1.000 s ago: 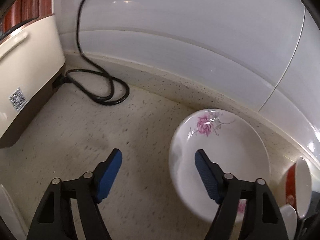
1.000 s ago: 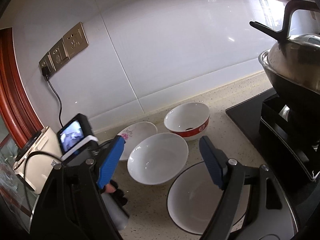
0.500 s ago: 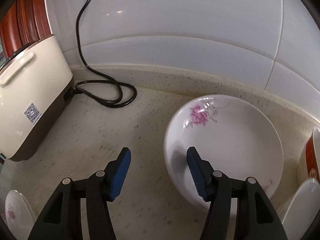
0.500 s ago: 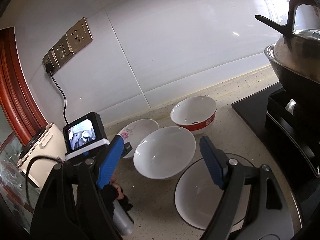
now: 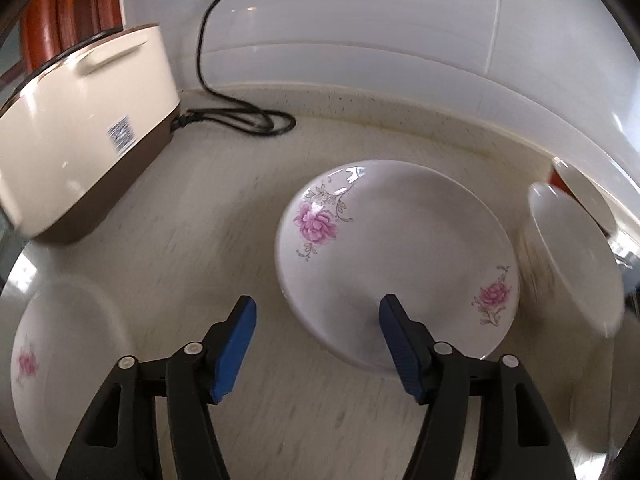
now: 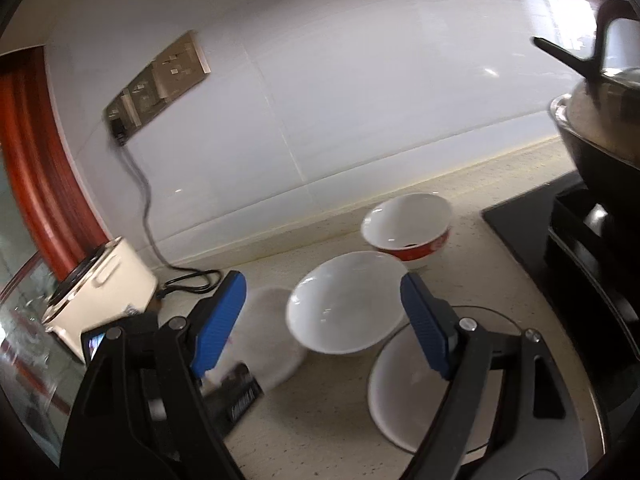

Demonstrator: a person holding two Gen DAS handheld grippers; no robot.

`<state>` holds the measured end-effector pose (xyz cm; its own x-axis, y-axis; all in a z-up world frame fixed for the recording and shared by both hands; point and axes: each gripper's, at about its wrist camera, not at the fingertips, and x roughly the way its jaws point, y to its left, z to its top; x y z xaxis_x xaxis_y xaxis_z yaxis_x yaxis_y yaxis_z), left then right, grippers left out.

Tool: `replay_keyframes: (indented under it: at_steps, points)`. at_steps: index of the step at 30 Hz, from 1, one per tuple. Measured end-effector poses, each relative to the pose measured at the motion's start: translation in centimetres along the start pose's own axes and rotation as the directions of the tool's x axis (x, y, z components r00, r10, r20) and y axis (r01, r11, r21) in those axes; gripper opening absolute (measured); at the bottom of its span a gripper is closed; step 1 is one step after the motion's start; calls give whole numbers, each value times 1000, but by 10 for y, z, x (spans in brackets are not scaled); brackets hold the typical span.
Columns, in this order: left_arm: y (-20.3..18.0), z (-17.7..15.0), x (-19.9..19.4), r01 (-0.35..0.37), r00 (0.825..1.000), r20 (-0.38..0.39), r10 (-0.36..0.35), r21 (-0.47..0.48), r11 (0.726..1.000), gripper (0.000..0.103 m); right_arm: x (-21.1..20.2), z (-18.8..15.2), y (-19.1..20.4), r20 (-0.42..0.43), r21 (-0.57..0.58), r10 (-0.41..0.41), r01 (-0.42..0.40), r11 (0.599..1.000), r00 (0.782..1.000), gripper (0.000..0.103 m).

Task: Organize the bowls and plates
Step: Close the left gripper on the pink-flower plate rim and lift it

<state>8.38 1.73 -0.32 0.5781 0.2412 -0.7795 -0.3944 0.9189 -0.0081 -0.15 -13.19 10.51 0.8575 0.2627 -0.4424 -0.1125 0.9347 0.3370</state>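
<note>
Now left gripper [image 5: 316, 342] agape — flowered plate [image 5: 396, 256]

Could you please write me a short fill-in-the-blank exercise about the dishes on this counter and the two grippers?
1. The plate ahead of the left gripper is decorated with pink ____.
2. The bowl nearest the wall has a ____ outside.
3. Both the left gripper and the right gripper are ____ and hold nothing.
4. The black cord runs to the cream ____.

Missing words: flowers; red; open; appliance
</note>
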Motion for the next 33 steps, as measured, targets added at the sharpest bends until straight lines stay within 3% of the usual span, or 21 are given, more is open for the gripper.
replay_keyframes:
  at_steps: [4,6,8,11,17,25,28,31,33]
  points:
    - [17,-28,-21,50,999,1,-50,14,999,77,-3,-5,16,-4,-63,119,-119,991,993,80]
    - [23,-38,-31,70,997,12,-70,53,996,77,2,-12,26,-45,-92,178,-181,979,983,69]
    - [30,-46,-38,92,996,12,-93,74,993,77,11,-21,35,-118,-116,211,-224,968,970,51]
    - [36,-45,-39,102,994,17,-104,79,992,77,30,-38,44,-247,-130,201,-238,963,948,37]
    - [36,-46,-44,142,989,25,-144,67,988,77,54,-54,40,-326,-203,21,-92,975,945,36]
    - [36,-30,-33,156,987,23,-158,66,986,77,59,-62,47,-316,-318,-77,-29,948,946,36]
    - [38,-22,-29,177,984,9,-178,43,983,77,55,-55,43,-315,-272,-16,-74,959,949,36]
    - [42,-11,-29,207,978,-3,-207,6,978,77,34,-38,44,-228,-266,30,-92,960,973,36]
    - [43,-1,-27,196,980,-15,-196,-5,981,77,30,-34,43,-249,-250,39,-103,963,968,36]
